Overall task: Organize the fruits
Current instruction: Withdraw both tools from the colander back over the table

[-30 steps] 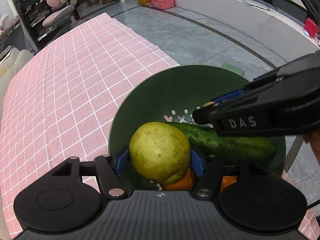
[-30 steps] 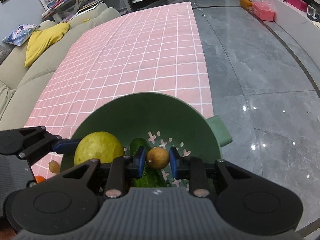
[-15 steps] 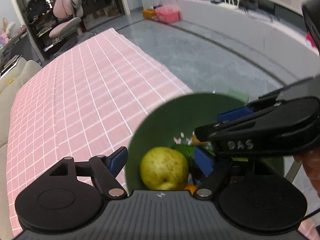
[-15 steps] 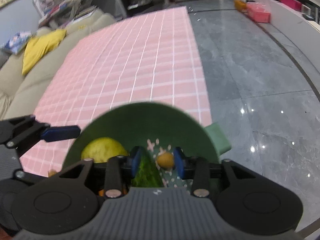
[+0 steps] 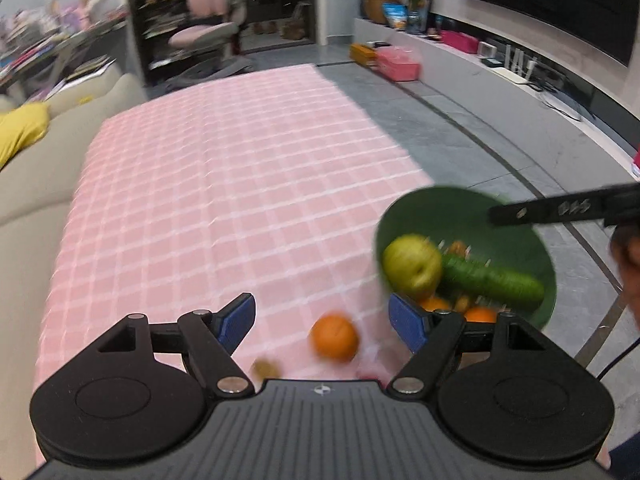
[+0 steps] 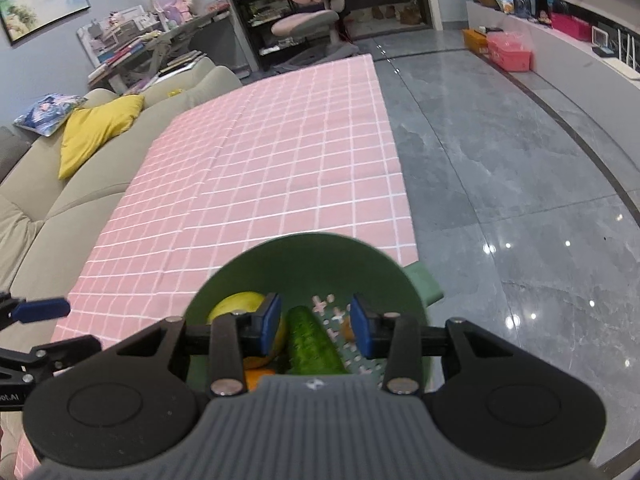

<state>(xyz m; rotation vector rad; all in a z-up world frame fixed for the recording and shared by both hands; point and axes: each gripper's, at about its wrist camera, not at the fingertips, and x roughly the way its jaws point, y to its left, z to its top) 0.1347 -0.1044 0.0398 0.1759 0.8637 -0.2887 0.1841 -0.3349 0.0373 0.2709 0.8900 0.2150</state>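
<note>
Pink checked cloth covers the worktop; my left gripper hangs wide open and empty above an orange, my right gripper parted, empty, over the green bowl at the right edge holding pear and cucumber

Glossy floor, matt cloth

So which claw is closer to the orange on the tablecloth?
Left. The left claw hangs open right above the orange; the right claw is over the green bowl, off to the side.
</note>
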